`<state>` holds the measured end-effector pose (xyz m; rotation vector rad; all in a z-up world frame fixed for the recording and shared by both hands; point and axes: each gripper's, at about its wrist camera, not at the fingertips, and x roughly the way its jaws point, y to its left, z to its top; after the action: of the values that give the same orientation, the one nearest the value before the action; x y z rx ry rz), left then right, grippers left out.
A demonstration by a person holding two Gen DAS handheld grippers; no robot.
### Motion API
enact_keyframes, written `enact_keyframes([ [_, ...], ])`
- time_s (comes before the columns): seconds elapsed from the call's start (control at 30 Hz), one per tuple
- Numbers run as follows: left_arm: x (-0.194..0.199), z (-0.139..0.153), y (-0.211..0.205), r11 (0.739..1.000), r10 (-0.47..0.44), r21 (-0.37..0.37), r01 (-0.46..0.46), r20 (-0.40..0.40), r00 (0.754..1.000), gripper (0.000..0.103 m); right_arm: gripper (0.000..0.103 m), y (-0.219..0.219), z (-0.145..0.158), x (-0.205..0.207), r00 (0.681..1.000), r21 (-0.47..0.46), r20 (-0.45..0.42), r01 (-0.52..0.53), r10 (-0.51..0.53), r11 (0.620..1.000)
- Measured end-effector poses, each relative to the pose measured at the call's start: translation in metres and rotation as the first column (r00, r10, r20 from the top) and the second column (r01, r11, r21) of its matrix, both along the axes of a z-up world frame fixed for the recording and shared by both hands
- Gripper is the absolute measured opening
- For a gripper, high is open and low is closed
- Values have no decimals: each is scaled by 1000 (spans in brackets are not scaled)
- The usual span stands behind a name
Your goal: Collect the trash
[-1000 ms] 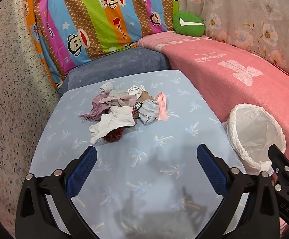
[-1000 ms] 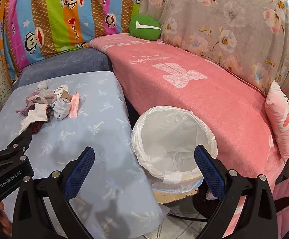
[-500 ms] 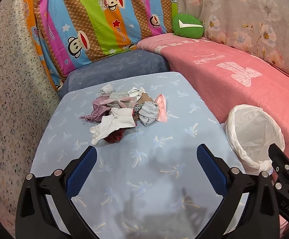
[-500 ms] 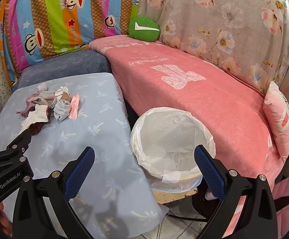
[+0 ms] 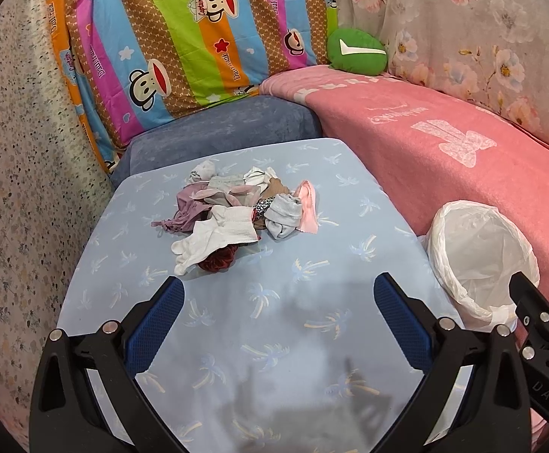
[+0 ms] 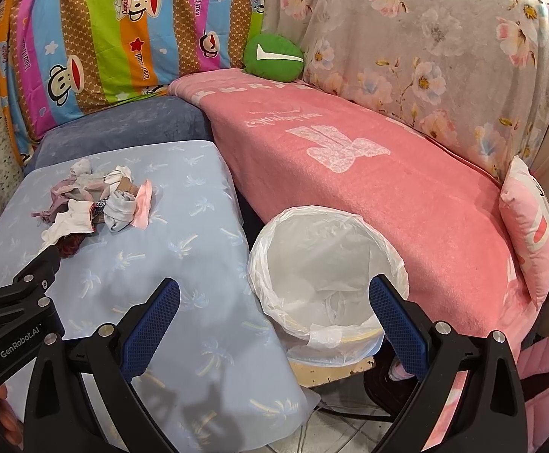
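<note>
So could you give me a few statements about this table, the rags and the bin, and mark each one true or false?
1. The white plastic-lined bin already holds some rags. False: only the liner shows inside.
2. The pile of crumpled cloth scraps lies on the light blue palm-print tablecloth. True.
3. The left gripper is clamped on a white sock. False: it is open and holds nothing.
4. The right gripper is open, in front of the bin. True.
5. The round green cushion sits on the tablecloth. False: it rests at the far end of the pink blanket.
</note>
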<state>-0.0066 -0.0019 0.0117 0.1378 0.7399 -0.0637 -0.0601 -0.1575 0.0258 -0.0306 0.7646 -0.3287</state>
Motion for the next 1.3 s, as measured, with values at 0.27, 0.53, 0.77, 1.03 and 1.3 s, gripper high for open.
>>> enact_keyframes([
  [0.27,0,1,-1,1000,-19,-4,19,7,1000,96,98,0,1,0,1000,0,1,0,0,1000],
  [0.53,1,0,0,1000,-21,-8,21,5,1000,96,98,-2,3,-1,1000,-1,2,3,-3,1000],
  [0.77,1,0,1,1000,-20,-9,20,5,1000,96,98,-2,3,0,1000,-3,1,4,-4,1000],
  [1.03,1,-2,0,1000,-27,-10,27,5,1000,96,98,-3,4,-1,1000,-8,6,5,-5,1000],
  [1.3,3,-5,2,999,-44,-24,44,3,999,96,98,-4,5,-1,1000,-10,8,6,-6,1000],
])
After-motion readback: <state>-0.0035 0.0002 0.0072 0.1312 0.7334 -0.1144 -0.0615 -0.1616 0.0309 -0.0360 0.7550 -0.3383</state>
